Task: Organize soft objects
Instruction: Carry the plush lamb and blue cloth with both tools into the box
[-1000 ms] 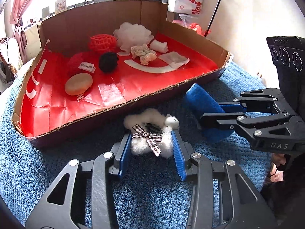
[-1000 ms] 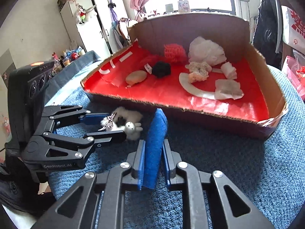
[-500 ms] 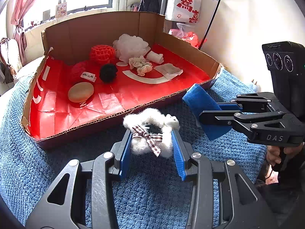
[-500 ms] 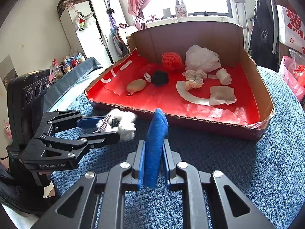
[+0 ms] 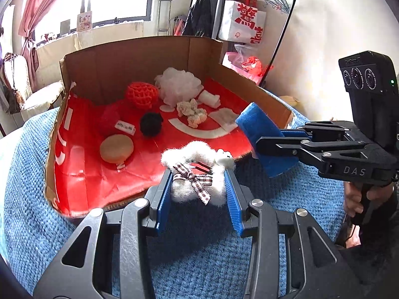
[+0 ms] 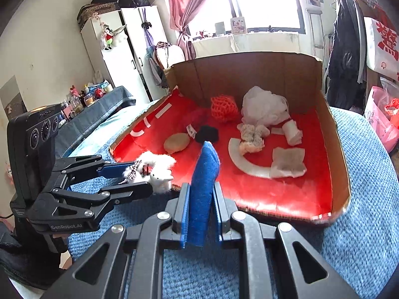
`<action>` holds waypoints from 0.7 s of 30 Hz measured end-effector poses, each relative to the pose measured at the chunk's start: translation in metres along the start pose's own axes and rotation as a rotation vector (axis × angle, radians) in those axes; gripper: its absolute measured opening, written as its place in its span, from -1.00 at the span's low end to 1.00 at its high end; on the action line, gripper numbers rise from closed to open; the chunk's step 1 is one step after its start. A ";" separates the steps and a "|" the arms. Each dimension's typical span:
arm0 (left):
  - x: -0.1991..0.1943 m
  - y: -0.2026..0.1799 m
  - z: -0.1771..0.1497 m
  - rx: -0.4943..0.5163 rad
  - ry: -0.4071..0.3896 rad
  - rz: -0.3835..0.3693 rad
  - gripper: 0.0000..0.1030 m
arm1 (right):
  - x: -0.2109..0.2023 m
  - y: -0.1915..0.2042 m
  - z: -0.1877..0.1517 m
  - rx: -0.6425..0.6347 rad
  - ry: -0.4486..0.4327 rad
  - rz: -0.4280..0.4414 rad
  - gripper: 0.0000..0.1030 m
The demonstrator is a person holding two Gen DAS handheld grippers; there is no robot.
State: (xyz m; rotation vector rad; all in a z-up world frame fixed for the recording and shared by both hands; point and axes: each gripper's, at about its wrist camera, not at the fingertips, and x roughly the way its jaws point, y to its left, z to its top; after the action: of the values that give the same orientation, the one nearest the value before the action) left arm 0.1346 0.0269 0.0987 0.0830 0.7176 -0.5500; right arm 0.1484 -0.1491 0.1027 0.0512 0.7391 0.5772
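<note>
My left gripper [image 5: 198,186] is shut on a fluffy white plush [image 5: 197,174] with a plaid bow, held up over the near edge of a cardboard box [image 5: 139,57] with a red floor. My right gripper [image 6: 200,199] is shut on a flat blue sponge [image 6: 203,186] that stands upright between its pads, also raised near the box's front rim. From the left wrist the right gripper [image 5: 281,147] and its blue sponge [image 5: 261,134] show at the right. The right wrist sees the left gripper [image 6: 139,177] and the plush [image 6: 159,169] at the left.
Inside the box lie a red mesh ball [image 5: 142,93], a white puff [image 5: 178,84], a black pompom [image 5: 150,123], a tan round sponge [image 5: 116,148], a dark red ball [image 5: 109,119], white pads and rolls [image 6: 288,163]. A blue towel [image 5: 204,254] covers the surface underneath.
Both grippers have lifted with their objects off the blue towel and now hang higher, near the box's front rim. Neither grip has changed.
</note>
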 end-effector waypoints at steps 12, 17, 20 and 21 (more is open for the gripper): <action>0.047 0.031 0.026 -0.030 0.076 0.010 -0.26 | 0.064 -0.027 0.033 0.038 0.105 0.046 -0.64; 0.064 0.039 0.027 -0.045 0.112 0.007 -0.26 | 0.085 -0.034 0.033 0.051 0.147 0.055 -0.64; 0.070 0.042 0.025 -0.055 0.125 0.003 -0.26 | 0.093 -0.038 0.030 0.066 0.166 0.063 -0.64; 0.071 0.043 0.024 -0.057 0.128 0.003 -0.26 | 0.095 -0.039 0.029 0.068 0.172 0.065 -0.64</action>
State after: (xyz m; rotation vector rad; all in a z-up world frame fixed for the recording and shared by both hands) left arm 0.2148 0.0256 0.0662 0.0669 0.8570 -0.5244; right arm 0.2426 -0.1286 0.0557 0.0895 0.9275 0.6232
